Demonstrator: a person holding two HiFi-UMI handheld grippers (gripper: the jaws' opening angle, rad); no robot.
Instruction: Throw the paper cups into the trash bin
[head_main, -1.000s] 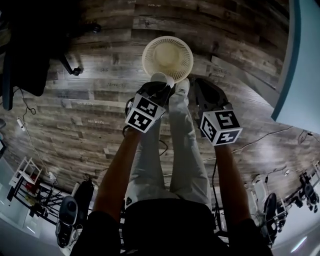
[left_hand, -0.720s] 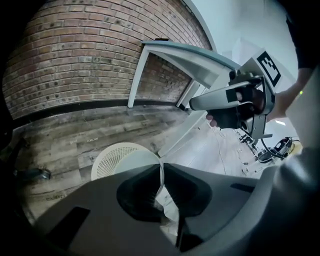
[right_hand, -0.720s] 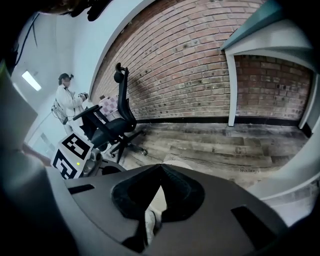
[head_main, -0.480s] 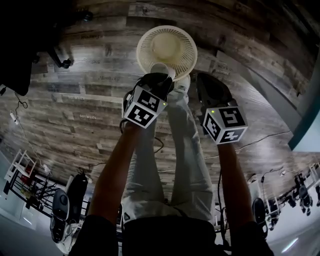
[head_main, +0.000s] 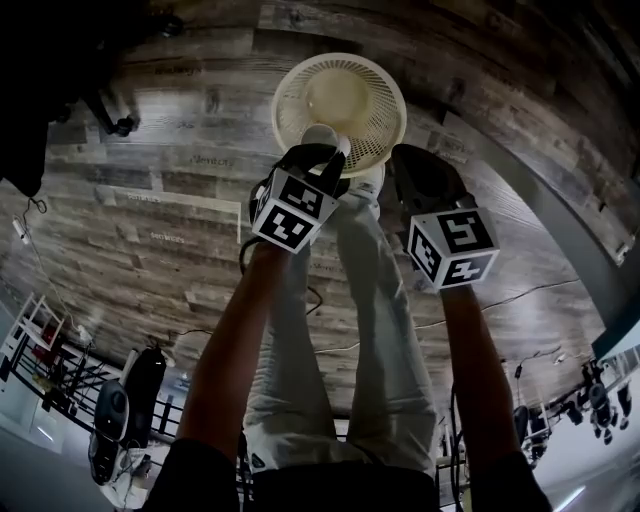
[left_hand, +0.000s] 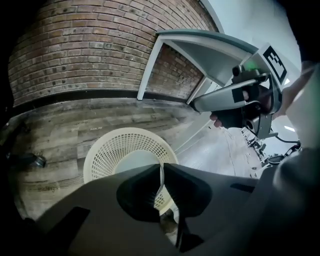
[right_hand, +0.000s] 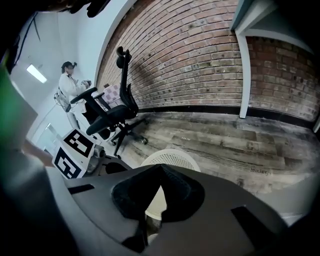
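Note:
A cream mesh trash bin (head_main: 345, 100) stands on the wood floor just beyond my feet. My left gripper (head_main: 322, 152) is shut on the wall of a white paper cup (head_main: 320, 135), which hangs over the bin's near rim. In the left gripper view the cup's thin white edge (left_hand: 160, 181) is pinched between the pads, with the bin (left_hand: 120, 150) right below. My right gripper (head_main: 400, 158) hovers beside the bin's right side, its jaws shut with no cup seen in them. The right gripper view shows the bin (right_hand: 172, 157) just past its tips.
My legs and a light shoe (head_main: 366, 178) stand between the grippers. A black office chair (right_hand: 117, 107) and a person in white (right_hand: 70, 85) are off to the left by the brick wall (right_hand: 210, 55). Another chair's wheeled base (head_main: 112, 122) and cables lie on the floor.
Both grippers have sunk toward the bin, which now looks larger and closer. The cup stays pinched in the left gripper.

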